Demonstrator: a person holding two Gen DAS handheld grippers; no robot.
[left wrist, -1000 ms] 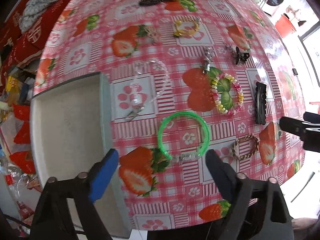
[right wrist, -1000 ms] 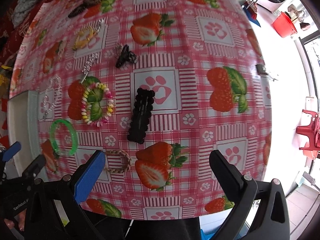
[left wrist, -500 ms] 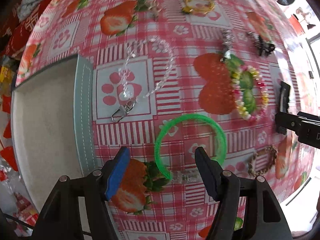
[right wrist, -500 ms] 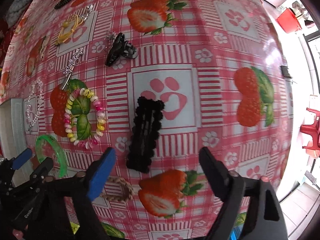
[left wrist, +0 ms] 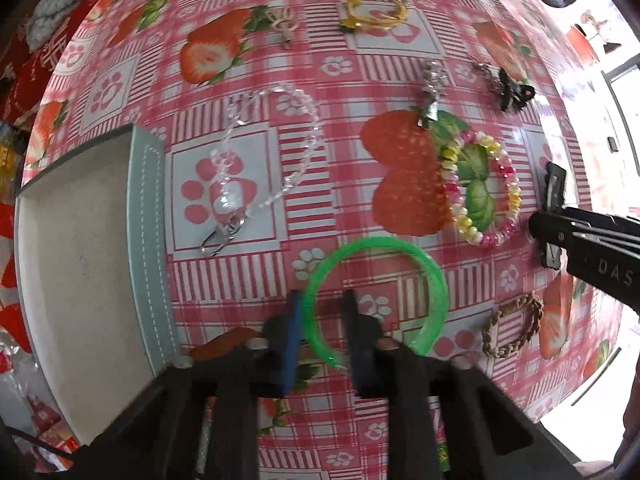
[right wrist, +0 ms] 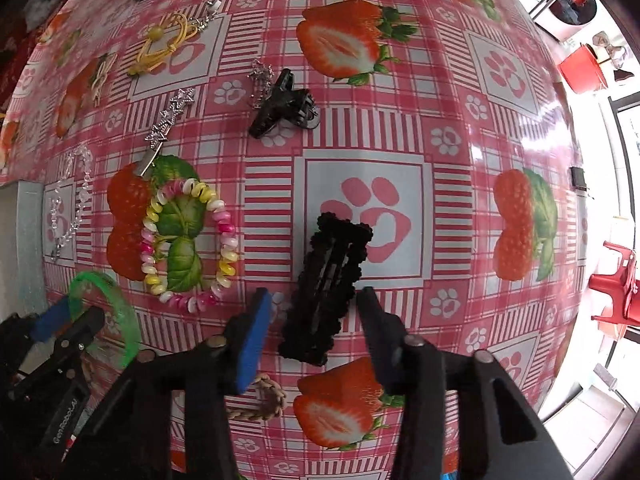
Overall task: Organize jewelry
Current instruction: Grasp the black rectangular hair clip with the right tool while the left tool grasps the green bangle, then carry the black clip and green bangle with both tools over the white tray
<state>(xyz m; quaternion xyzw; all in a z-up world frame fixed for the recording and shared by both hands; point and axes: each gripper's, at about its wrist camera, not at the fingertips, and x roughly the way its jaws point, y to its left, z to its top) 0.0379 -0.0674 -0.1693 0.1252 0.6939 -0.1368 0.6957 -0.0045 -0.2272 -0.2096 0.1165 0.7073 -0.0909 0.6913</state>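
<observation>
A green bangle (left wrist: 400, 256) lies on the strawberry tablecloth, and my left gripper (left wrist: 322, 300) points straight down with its jaws shut on the bangle's left rim. The right wrist view shows the same grip at the lower left, left gripper (right wrist: 70, 312) on the bangle (right wrist: 120, 308). A black scalloped hair clip (right wrist: 332, 264) lies between the fingers of my right gripper (right wrist: 314, 294), whose jaws are closing. A gap still shows beside the blue pad (right wrist: 256, 332). One right finger (left wrist: 560, 232) reaches in from the right edge of the left wrist view.
A tray with a pale green rim (left wrist: 148, 240) stands left of the bangle. Around it lie a clear bead chain (left wrist: 272, 160), a multicolour bead bracelet (right wrist: 188, 240), a braided bracelet (left wrist: 512, 328), a black claw clip (right wrist: 284, 104), a silver star clip (right wrist: 168, 124) and yellow cord (right wrist: 160, 48).
Both grippers sank toward the table and their jaws narrowed. The left one closed on the bangle's rim. The right one came down around the black hair clip.
</observation>
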